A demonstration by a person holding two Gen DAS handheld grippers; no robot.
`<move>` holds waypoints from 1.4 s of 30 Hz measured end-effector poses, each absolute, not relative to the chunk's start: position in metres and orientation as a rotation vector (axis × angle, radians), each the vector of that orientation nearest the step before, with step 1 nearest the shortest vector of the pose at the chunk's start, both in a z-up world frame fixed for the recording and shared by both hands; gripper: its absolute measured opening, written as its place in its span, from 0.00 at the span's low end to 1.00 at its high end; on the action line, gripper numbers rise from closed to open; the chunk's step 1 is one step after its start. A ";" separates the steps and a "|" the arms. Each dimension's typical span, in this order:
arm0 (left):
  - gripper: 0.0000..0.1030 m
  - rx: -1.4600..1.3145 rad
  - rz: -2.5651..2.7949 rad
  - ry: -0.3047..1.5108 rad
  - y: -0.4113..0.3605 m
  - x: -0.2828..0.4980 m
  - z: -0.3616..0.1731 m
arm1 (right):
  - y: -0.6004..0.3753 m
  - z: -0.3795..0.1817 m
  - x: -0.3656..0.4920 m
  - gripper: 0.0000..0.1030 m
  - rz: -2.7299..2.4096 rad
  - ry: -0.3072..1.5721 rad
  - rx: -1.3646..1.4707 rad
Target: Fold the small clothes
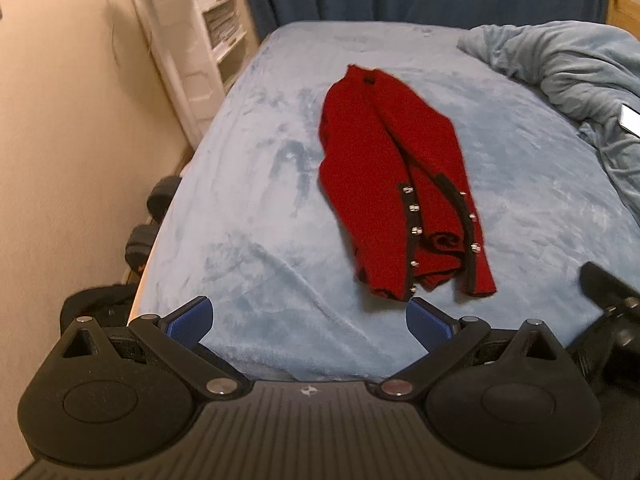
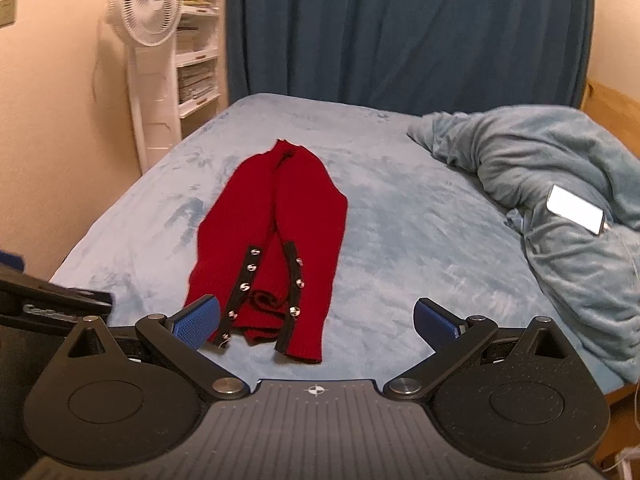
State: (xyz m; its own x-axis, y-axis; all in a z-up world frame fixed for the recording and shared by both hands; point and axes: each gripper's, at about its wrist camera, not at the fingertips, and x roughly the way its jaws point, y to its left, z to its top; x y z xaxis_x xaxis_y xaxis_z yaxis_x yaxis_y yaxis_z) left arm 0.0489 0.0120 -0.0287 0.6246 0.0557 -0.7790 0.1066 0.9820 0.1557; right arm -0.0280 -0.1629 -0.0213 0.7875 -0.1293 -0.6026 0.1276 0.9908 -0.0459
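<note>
A small red cardigan [image 1: 394,184] with shiny buttons lies folded long and thin in the middle of the blue bed [image 1: 248,240]. The left gripper [image 1: 310,320] and the right gripper [image 2: 318,320] hover near its bottom end, and both have their blue fingers [image 2: 198,320] wide apart, holding nothing. A bunched-up blanket [image 2: 560,168] with a phone [image 2: 576,208] on it sits off to the right.

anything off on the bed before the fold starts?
Two things. A phone lies screen-lit on the bunched-up blanket at the bed's right side, cable attached. The red cardigan is not laid flat: both sides are folded inward and its near hem is rumpled. Both hand-held grippers are open, touching nothing.
</note>
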 end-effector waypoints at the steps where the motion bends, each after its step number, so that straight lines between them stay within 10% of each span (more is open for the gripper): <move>1: 1.00 0.182 -0.019 0.910 0.015 0.055 -0.031 | -0.169 -0.023 -0.022 0.99 -0.149 0.656 0.017; 24: 1.00 0.074 0.189 1.133 0.063 0.207 -0.085 | -0.229 -0.145 0.284 0.97 -0.047 0.787 0.252; 26: 1.00 0.083 0.157 1.150 0.058 0.215 -0.092 | -0.217 -0.162 0.305 0.82 0.034 0.867 0.200; 30: 1.00 0.088 0.077 1.178 0.037 0.231 -0.106 | -0.207 -0.182 0.310 0.06 0.148 0.932 0.146; 40: 1.00 0.141 -0.058 1.176 -0.036 0.272 -0.129 | -0.458 -0.071 0.366 0.11 -0.598 0.600 0.128; 42: 1.00 0.143 -0.065 1.182 -0.045 0.277 -0.134 | -0.492 -0.062 0.359 0.51 -0.639 0.572 0.251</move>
State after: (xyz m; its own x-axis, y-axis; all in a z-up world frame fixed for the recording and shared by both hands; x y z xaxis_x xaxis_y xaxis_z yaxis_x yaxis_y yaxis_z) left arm 0.2771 -0.0448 -0.1343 0.3787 0.0245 -0.9252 0.1254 0.9891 0.0775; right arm 0.3592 -0.4915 -0.0625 0.6561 -0.4904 -0.5736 0.6248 0.7793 0.0483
